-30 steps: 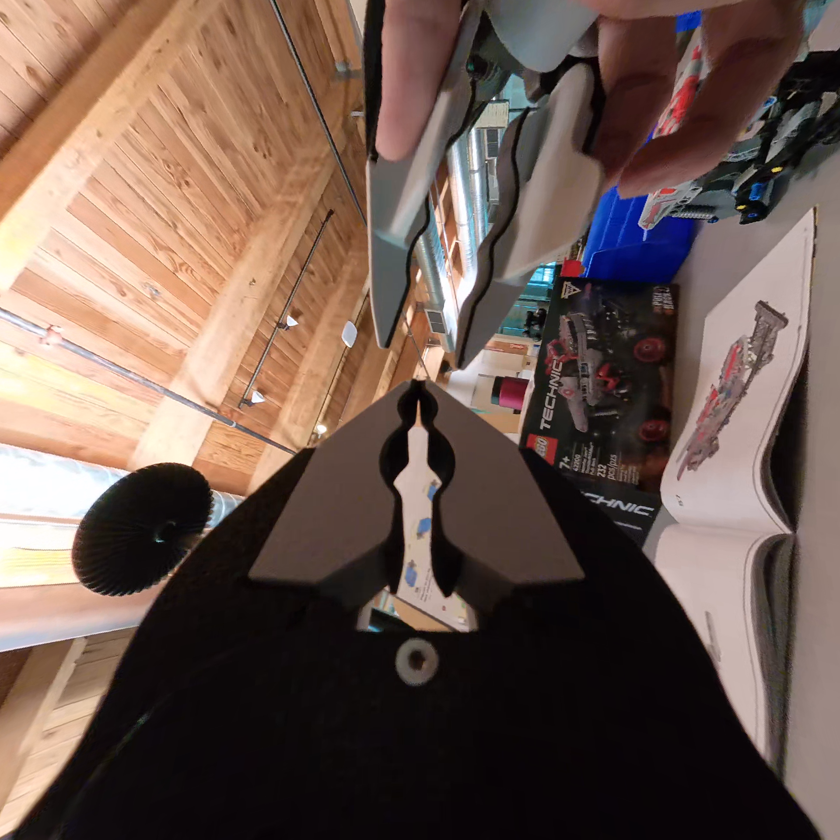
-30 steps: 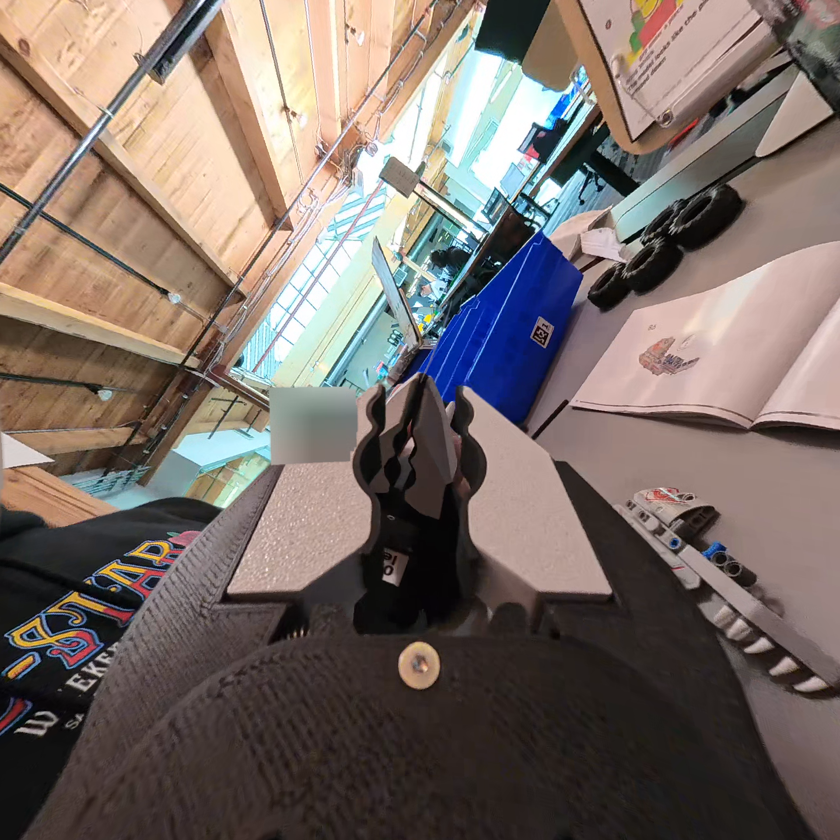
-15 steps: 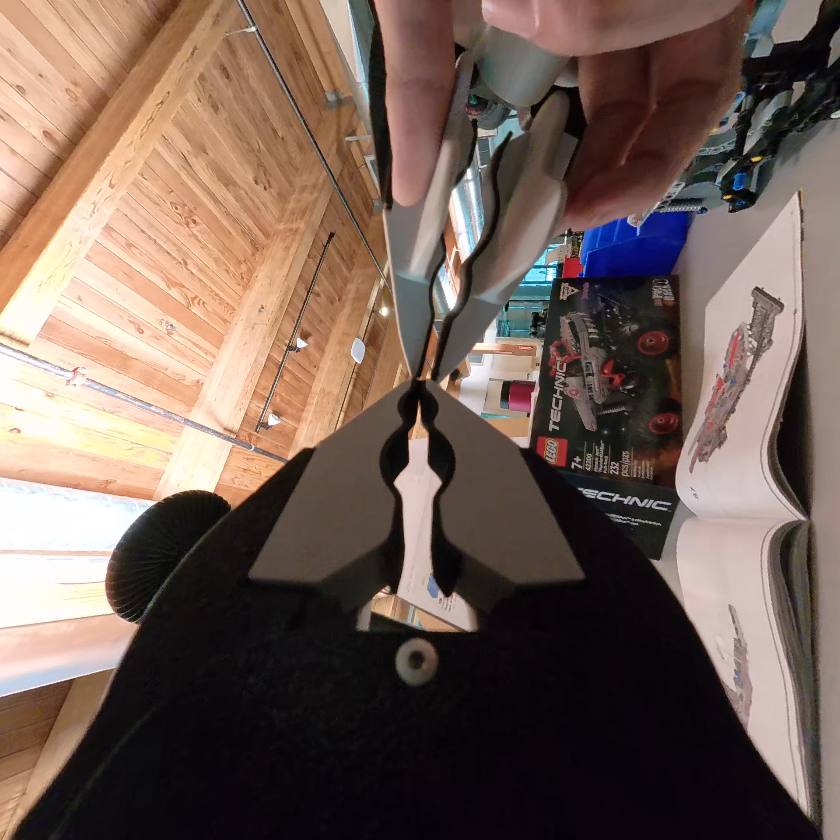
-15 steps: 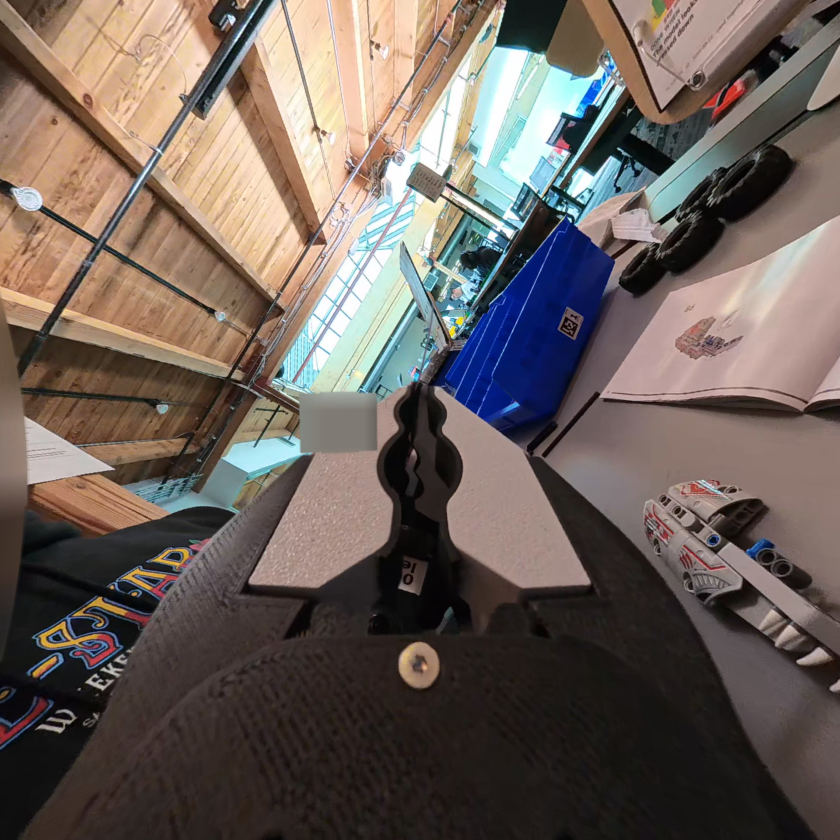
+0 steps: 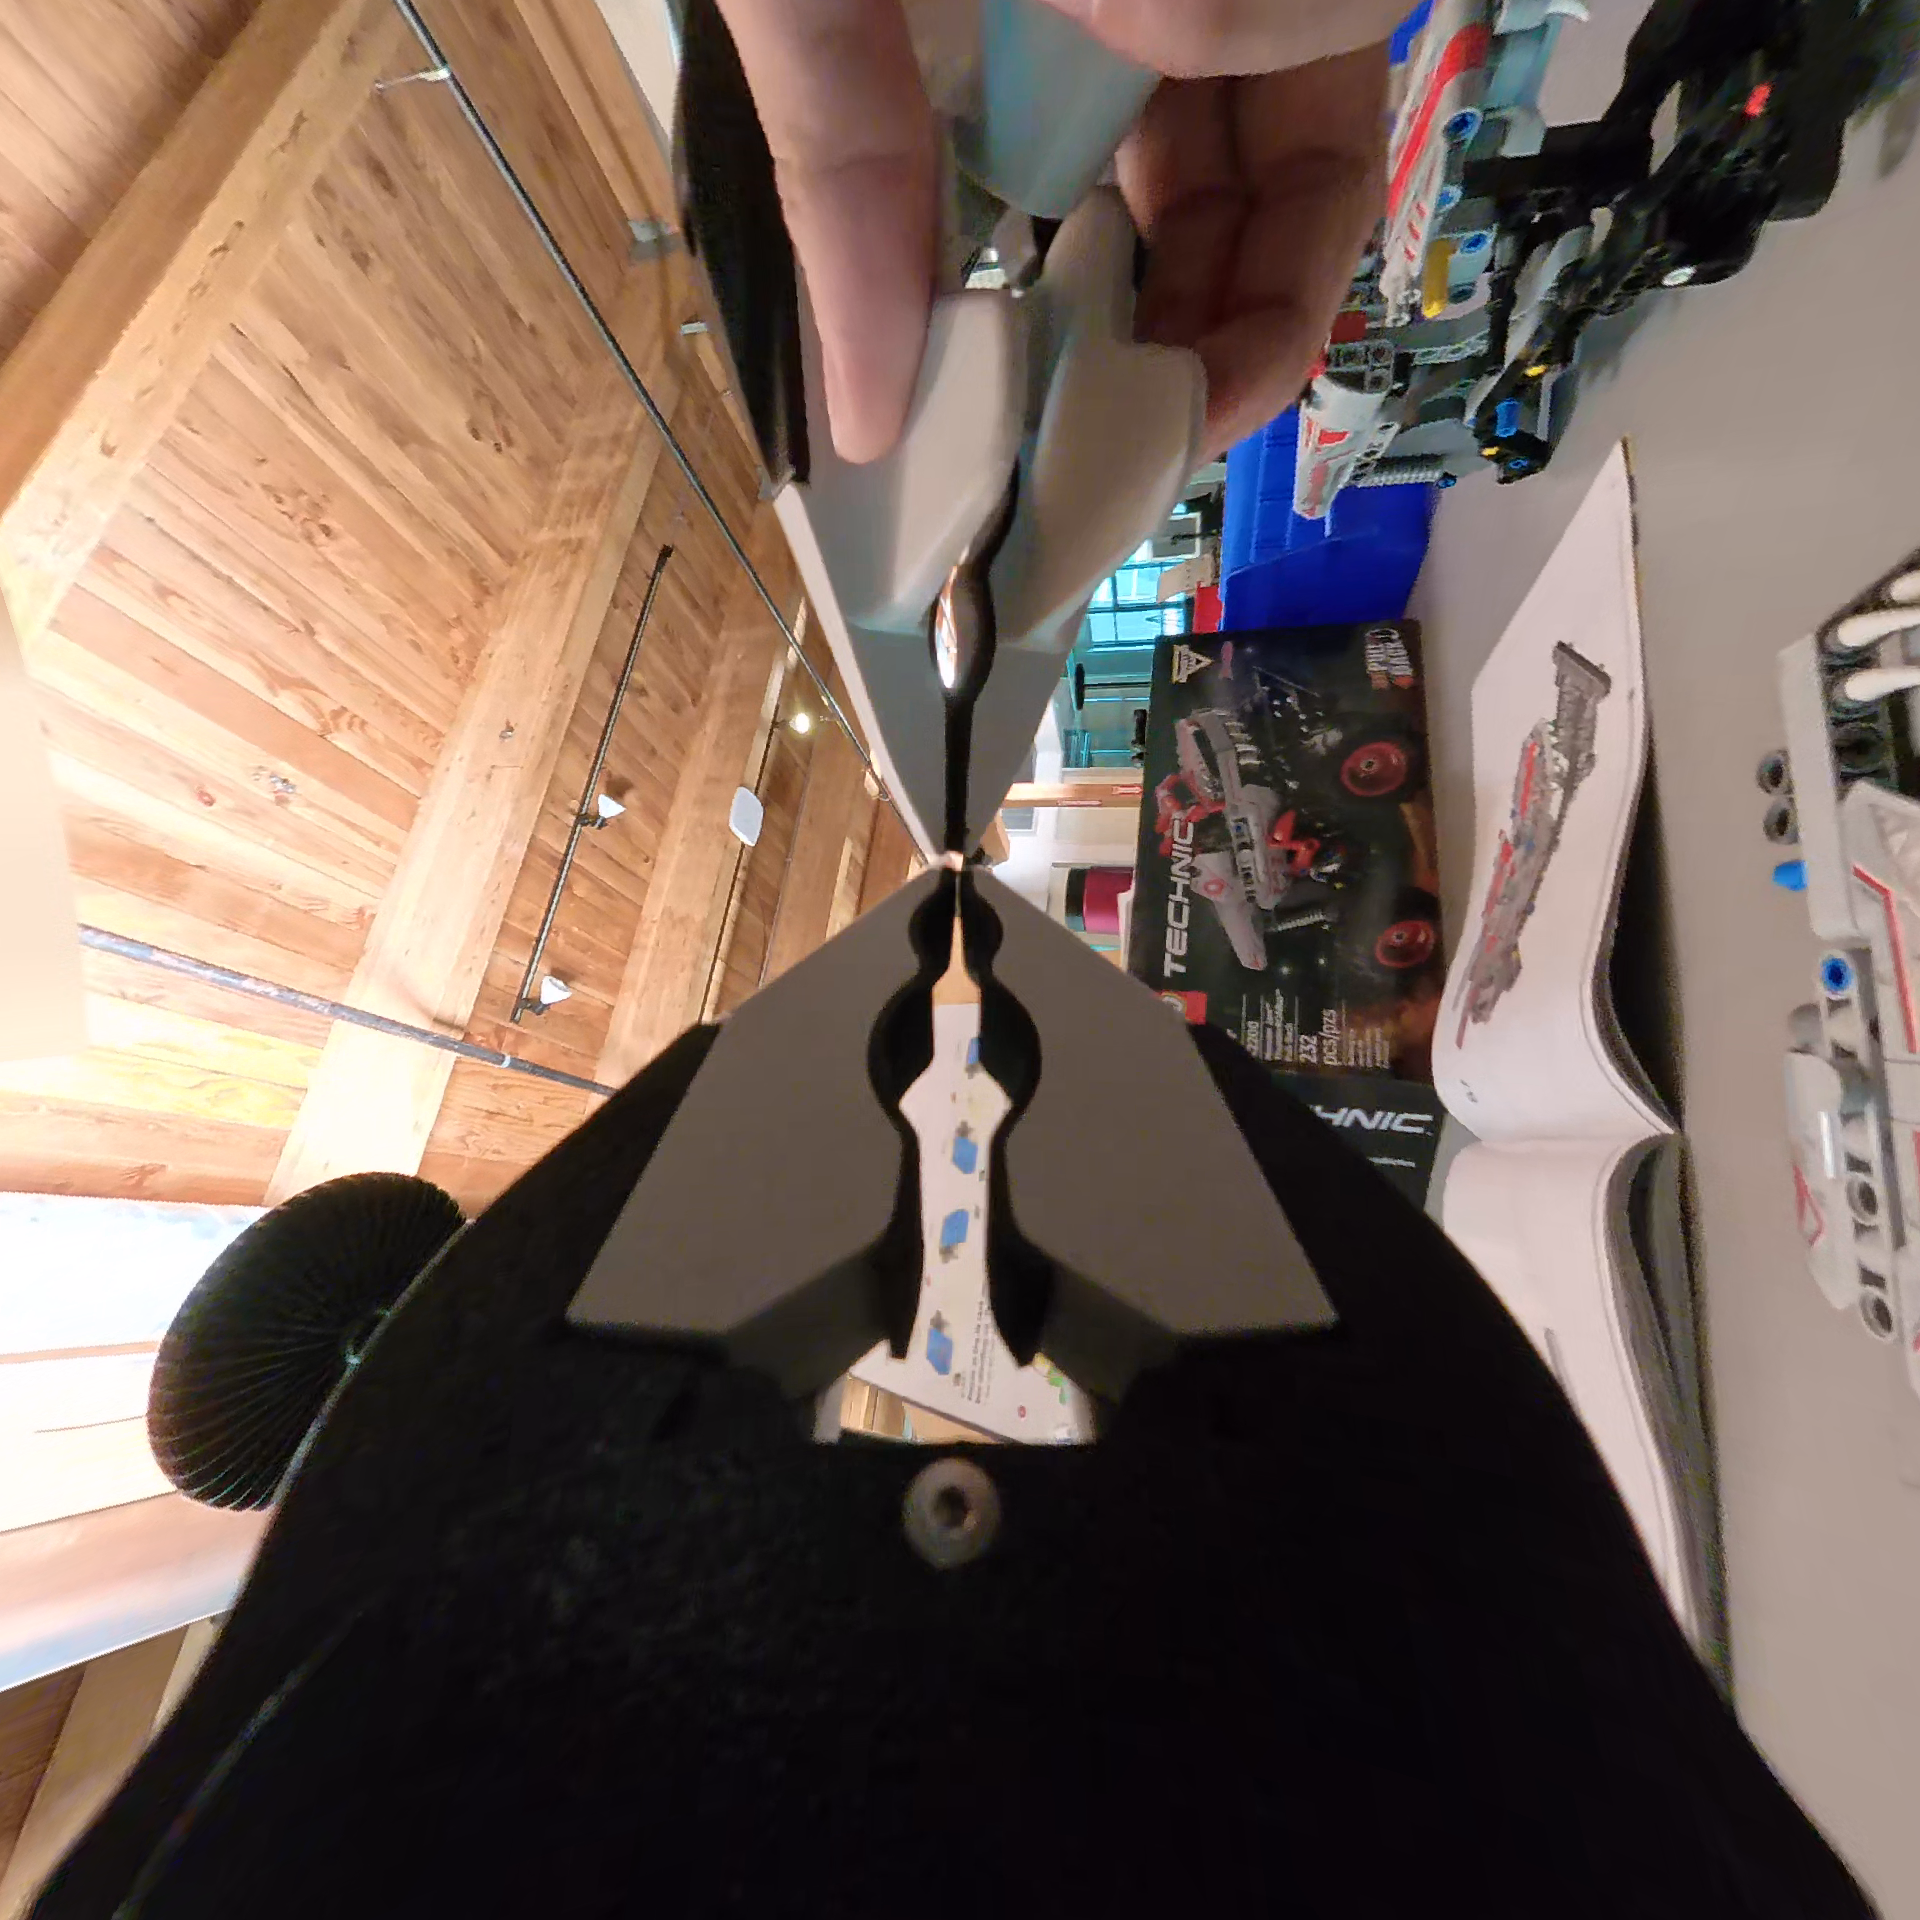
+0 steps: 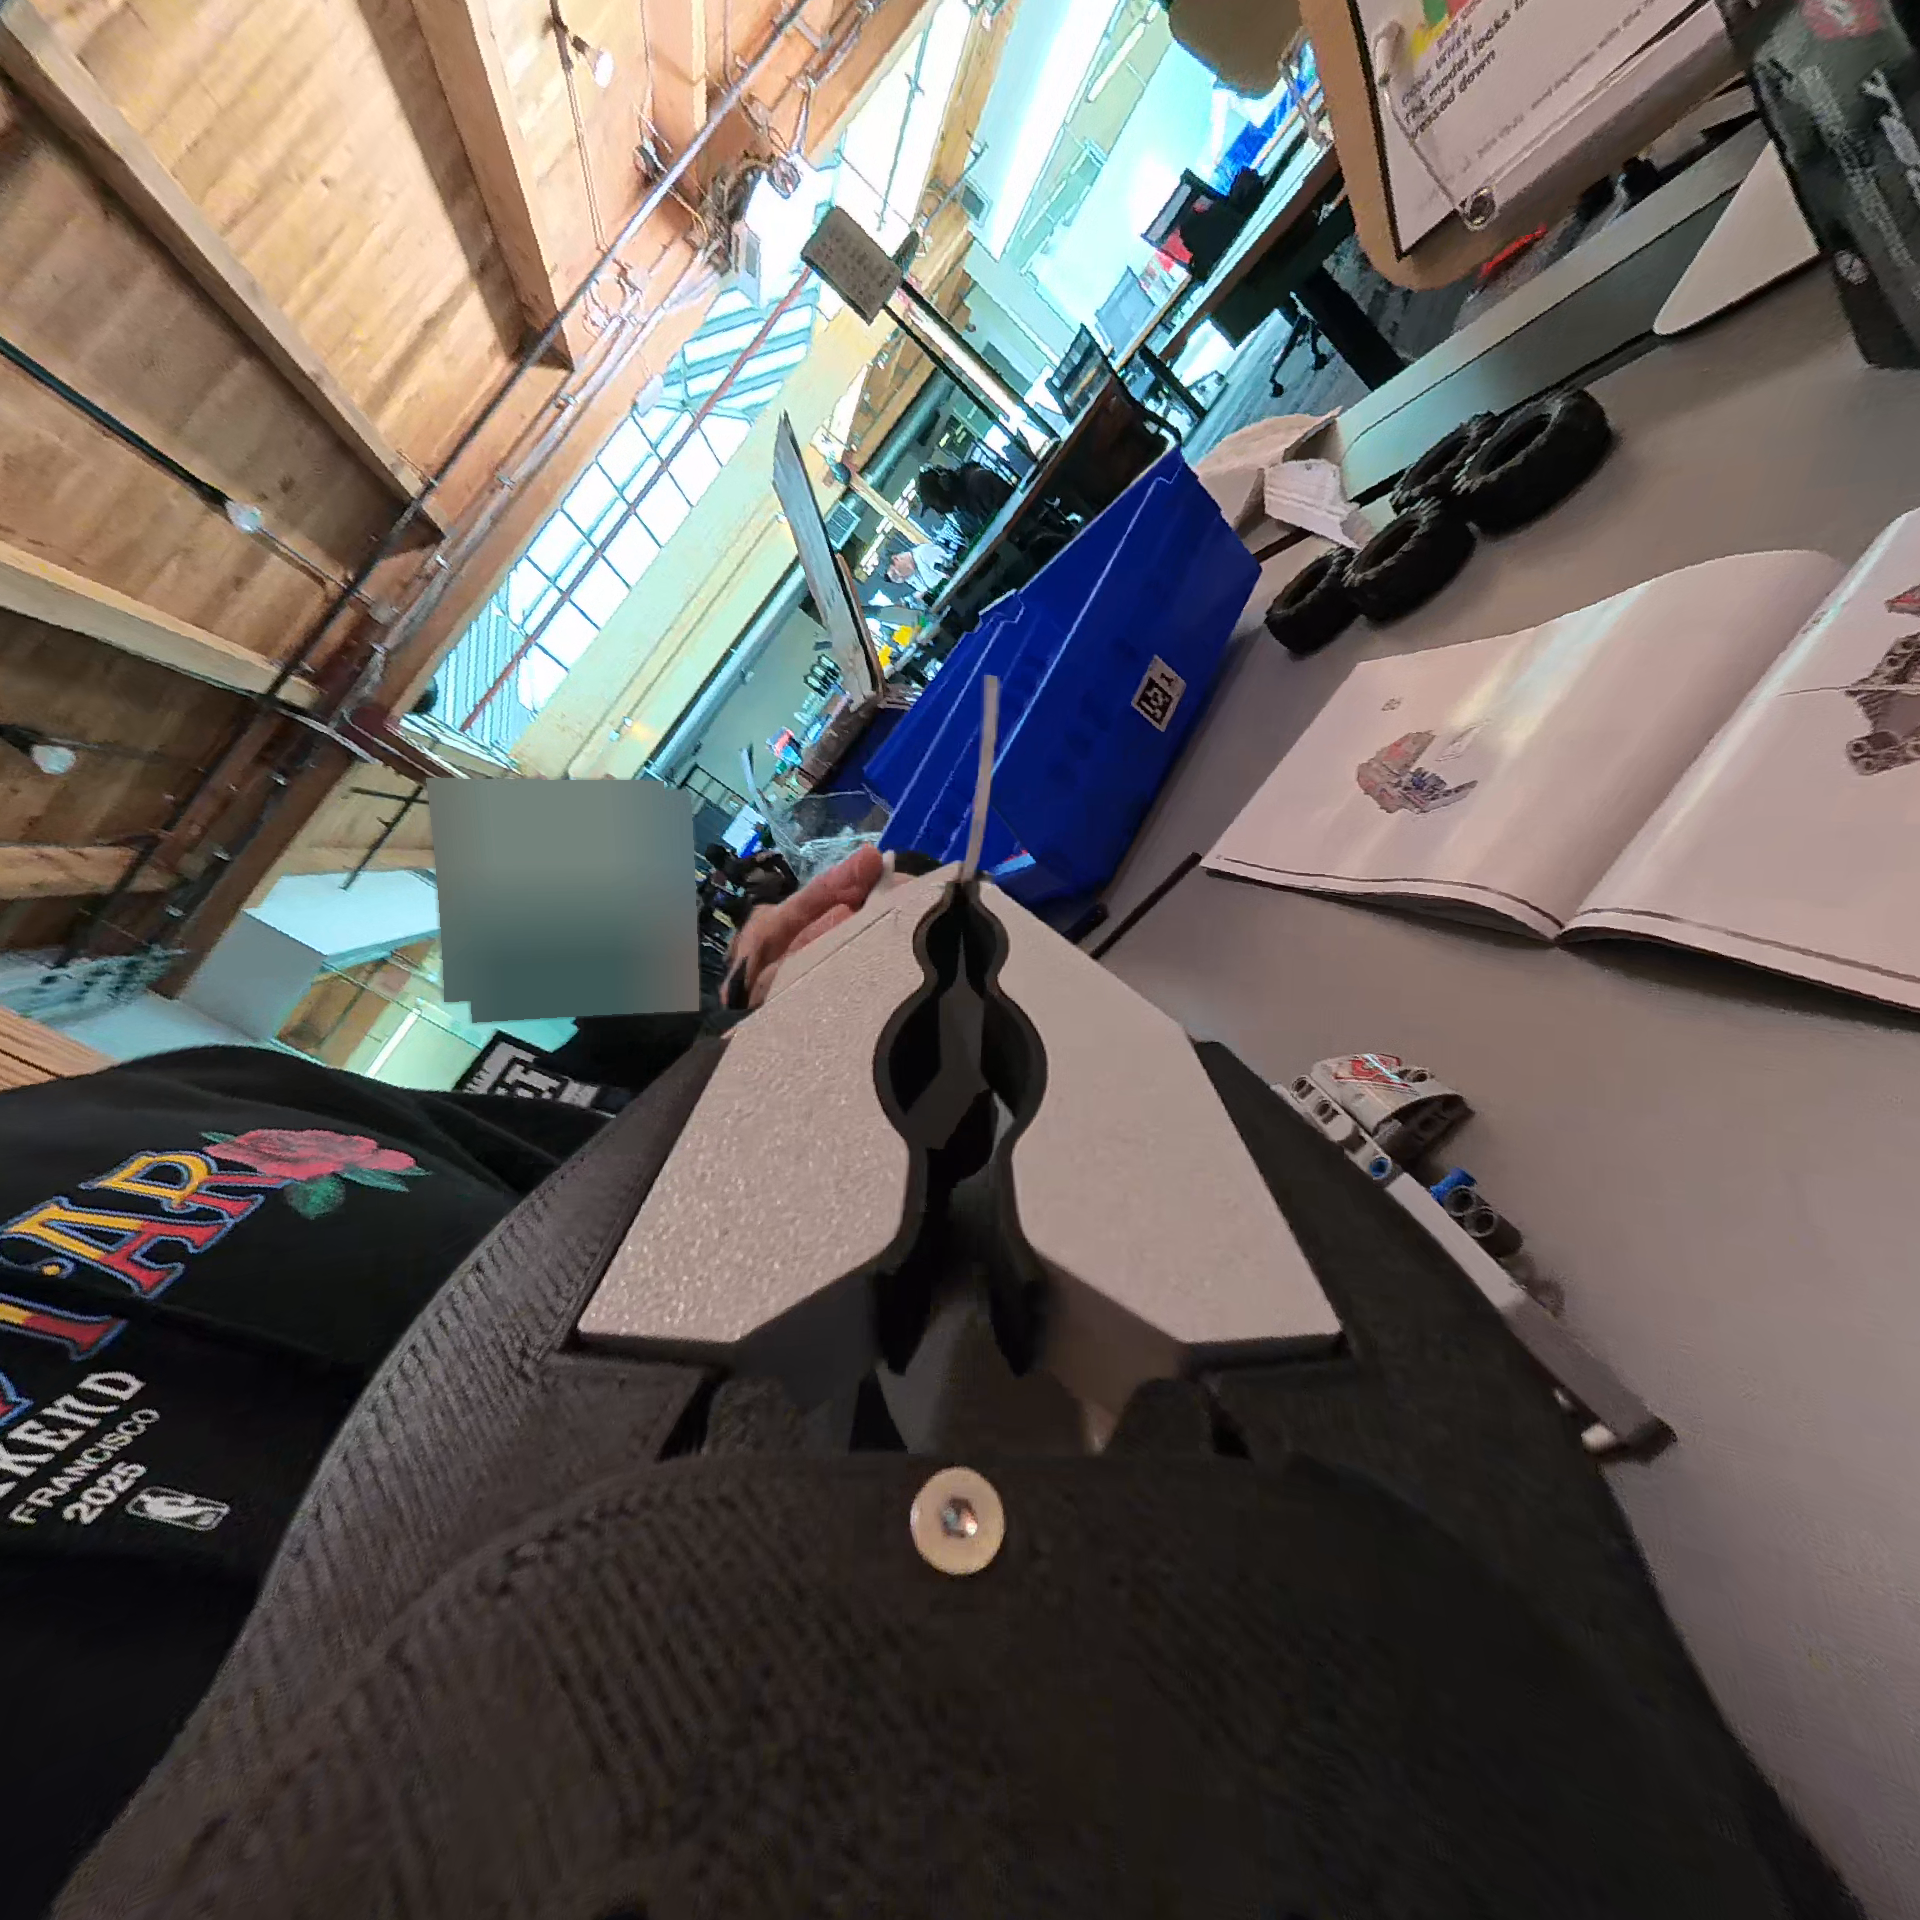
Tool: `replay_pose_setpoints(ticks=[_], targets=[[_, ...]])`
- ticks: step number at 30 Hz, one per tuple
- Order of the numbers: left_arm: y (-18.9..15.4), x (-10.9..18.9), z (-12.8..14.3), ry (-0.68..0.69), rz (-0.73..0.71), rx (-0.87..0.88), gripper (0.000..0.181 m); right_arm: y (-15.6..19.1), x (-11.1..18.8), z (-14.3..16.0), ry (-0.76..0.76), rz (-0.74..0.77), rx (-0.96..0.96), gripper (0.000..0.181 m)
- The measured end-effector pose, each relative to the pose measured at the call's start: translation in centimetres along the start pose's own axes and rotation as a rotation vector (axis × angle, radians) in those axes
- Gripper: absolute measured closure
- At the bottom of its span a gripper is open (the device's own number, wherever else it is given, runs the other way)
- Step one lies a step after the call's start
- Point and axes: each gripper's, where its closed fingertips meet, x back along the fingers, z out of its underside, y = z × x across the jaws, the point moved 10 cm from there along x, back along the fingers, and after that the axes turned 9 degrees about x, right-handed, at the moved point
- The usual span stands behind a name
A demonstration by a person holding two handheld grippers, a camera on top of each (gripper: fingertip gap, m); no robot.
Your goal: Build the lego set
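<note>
A ceiling of warm timber planks (image 5: pixel 260 436) is carried on heavy wooden beams (image 5: pixel 488 831), with thin metal rods (image 5: pixel 623 343) run beneath it. Small spot lamps (image 5: pixel 608 808) are fixed to a dark track. A black pleated round fitting (image 5: pixel 281 1340) is seen at the lower left. Daylight is admitted through a large grid of windows (image 6: pixel 582 582), and the far hall is brightly lit. A grey table top (image 6: pixel 1507 997) is noted at the right, with stacked blue bins (image 6: pixel 1081 707) at its far edge. Further desks and chairs (image 6: pixel 1299 312) are seen beyond, too distant for detail.
</note>
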Motion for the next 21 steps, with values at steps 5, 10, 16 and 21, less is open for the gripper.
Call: replay_pose_setpoints(ticks=[5,10,16,21], targets=[[-0.5,-0.1,0.2,0.015,0.026,-0.015,0.176,0.0,0.1,-0.2,0.03,0.008,0.049,0.181],[-0.9,-0.1,0.4,0.033,0.058,-0.011,0.169,-0.1,0.4,-0.5,0.042,0.023,0.087,0.181],[-1.1,-0.1,0.8,0.038,0.071,0.032,0.171,-0.3,0.4,-0.2,0.058,0.011,0.083,0.181],[0.2,0.0,3.7,0.092,0.209,0.413,0.169,-0.7,1.3,-0.1,0.247,0.106,0.201,0.181]])
